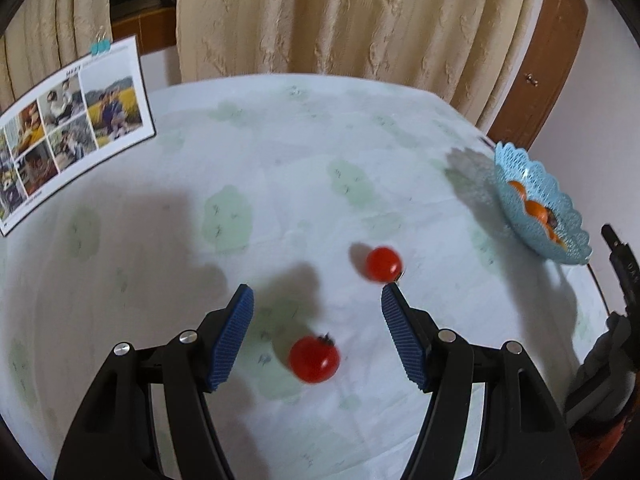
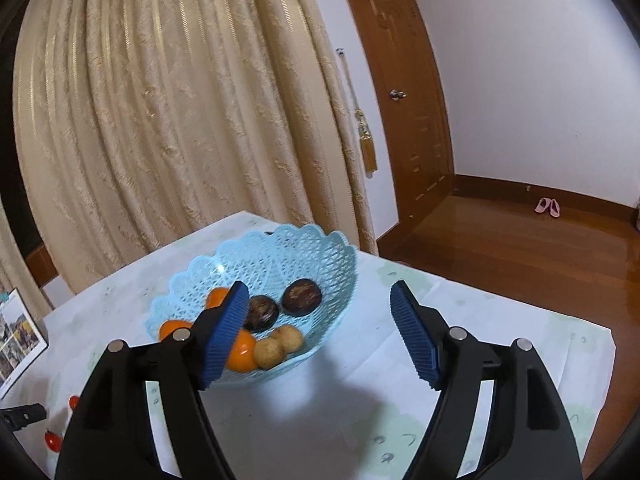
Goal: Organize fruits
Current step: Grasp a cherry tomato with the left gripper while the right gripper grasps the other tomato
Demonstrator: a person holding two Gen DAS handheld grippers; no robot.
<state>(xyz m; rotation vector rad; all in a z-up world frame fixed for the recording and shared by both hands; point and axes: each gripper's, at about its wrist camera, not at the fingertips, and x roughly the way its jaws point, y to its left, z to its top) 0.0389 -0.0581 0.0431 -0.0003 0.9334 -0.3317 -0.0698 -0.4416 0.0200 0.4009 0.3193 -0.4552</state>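
In the left wrist view, the left claw (image 1: 317,296) is standing wide apart with nothing pressed between its blue pads, pointing down at the desk (image 1: 280,168), which is wearing a pale cloth with faint green patches. One red cherry tomato (image 1: 314,359) is lying on the cloth low in the frame, between the two fingers but touching neither; a second red tomato (image 1: 383,264) is sitting just above the tip of the right-hand finger. At the right edge of that frame the light blue lattice basket (image 1: 568,216) is showing its side with orange fruit inside, and a photo collage sheet (image 1: 72,136) is standing at the upper left before the cream curtain (image 1: 340,16). In the right wrist view, the right claw (image 2: 319,296) is also gaping wide and gripping nothing, hanging near the same basket (image 2: 320,264) at the frame's centre. Inside it are lying orange fruits (image 2: 242,354), two dark brown round fruits (image 2: 302,297) and two tan ones (image 2: 269,353). Both tomatoes (image 2: 53,440) are peeking in at the lower left edge, well apart from the basket. A wooden door (image 2: 404,92) is filling the upper right.
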